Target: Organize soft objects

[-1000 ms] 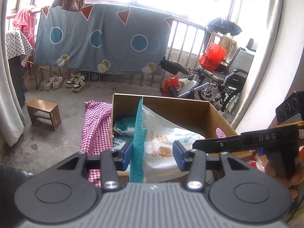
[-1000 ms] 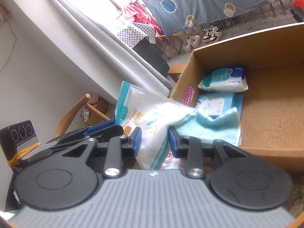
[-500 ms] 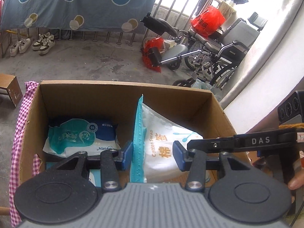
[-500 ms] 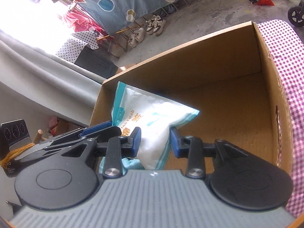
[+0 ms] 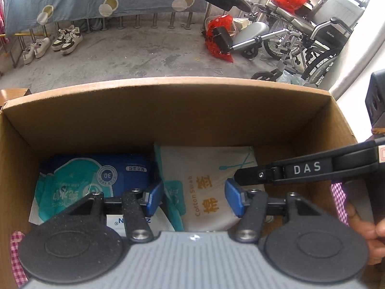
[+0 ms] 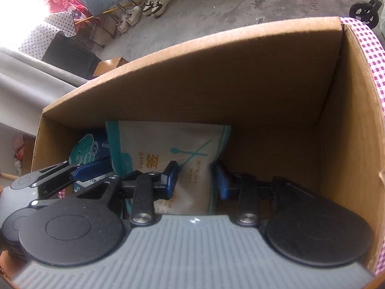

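- Down inside the cardboard box [image 5: 168,110] lies the cotton swab pack [image 5: 207,183], a white pouch with teal edges and orange print, its far end up against the box's back wall.
- Both my grippers straddle this pack, one at each near corner.
- My left gripper [image 5: 194,198] has just been opening: its blue pads [image 5: 154,198] now stand clear of the pouch on both sides, with the pack's left edge between them but not pressed.
- My right gripper [image 6: 196,180] is clamped on the pack's right edge; the plastic bunches and creases between its two blue pads [image 6: 171,180].
- From the left wrist view, the right gripper's black arm marked "DAS" crosses in from the right, over the pouch's corner, with my fingers [image 5: 368,226] wrapped on its handle.
- Just beside the pouch, to its left, sits a blue and teal wet wipes pack [image 5: 93,180], touching or nearly touching the pouch's edge.
- Right of the pouch the box floor [image 6: 276,154] is bare cardboard.
- A pink gingham cloth [image 6: 370,55] drapes beneath the box and shows past its side walls.
- Beyond the box, on the concrete floor, I see sneakers [image 5: 68,39], a wheelchair [image 5: 300,31] and a red plastic bag [image 5: 220,39].
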The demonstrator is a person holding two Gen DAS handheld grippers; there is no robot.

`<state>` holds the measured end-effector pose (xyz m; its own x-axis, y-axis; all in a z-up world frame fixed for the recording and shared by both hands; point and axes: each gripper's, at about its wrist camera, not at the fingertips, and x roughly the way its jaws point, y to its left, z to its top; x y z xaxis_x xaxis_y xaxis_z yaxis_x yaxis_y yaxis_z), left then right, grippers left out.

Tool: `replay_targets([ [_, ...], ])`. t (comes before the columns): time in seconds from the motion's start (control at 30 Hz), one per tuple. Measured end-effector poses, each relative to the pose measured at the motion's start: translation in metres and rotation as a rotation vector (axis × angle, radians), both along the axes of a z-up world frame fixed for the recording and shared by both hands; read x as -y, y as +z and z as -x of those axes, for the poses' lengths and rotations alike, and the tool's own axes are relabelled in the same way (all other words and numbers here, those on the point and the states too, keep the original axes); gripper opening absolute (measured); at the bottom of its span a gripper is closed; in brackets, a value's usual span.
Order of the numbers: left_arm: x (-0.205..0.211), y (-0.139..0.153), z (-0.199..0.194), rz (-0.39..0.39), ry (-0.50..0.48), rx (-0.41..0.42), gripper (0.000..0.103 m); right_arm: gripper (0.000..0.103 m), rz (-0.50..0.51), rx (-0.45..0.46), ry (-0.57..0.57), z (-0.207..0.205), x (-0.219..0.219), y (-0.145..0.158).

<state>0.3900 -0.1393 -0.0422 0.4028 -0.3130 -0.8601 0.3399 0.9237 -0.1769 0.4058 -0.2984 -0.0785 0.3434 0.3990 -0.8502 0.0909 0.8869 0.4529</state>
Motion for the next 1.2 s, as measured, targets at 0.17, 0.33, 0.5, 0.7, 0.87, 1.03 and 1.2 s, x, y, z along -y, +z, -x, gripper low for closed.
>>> replay_targets([
  [0.17, -0.016, 0.033, 0.016, 0.014, 0.018, 0.059, 0.067, 0.034, 0.006, -0.022, -0.005, -0.004, -0.013, -0.011],
  [0.33, -0.044, 0.086, 0.051, 0.118, 0.036, 0.145, 0.077, 0.041, 0.018, 0.02, -0.013, 0.003, -0.023, 0.003],
  [0.5, -0.096, 0.131, 0.106, 0.318, 0.013, 0.204, 0.088, 0.05, 0.052, 0.157, 0.0, 0.041, -0.021, 0.05],
  [0.7, -0.158, 0.152, 0.18, 0.409, 0.039, 0.229, 0.096, 0.051, -0.001, 0.353, 0.046, 0.129, -0.015, 0.125],
  [0.87, -0.202, 0.139, 0.232, 0.418, 0.114, 0.244, 0.097, 0.051, -0.137, 0.464, 0.11, 0.221, -0.024, 0.162],
  [1.03, -0.23, 0.097, 0.259, 0.37, 0.213, 0.208, 0.096, 0.05, -0.288, 0.455, 0.224, 0.301, -0.06, 0.164],
  [1.2, -0.241, 0.068, 0.268, 0.283, 0.212, 0.172, 0.095, 0.05, -0.329, 0.507, 0.283, 0.354, -0.096, 0.172],
])
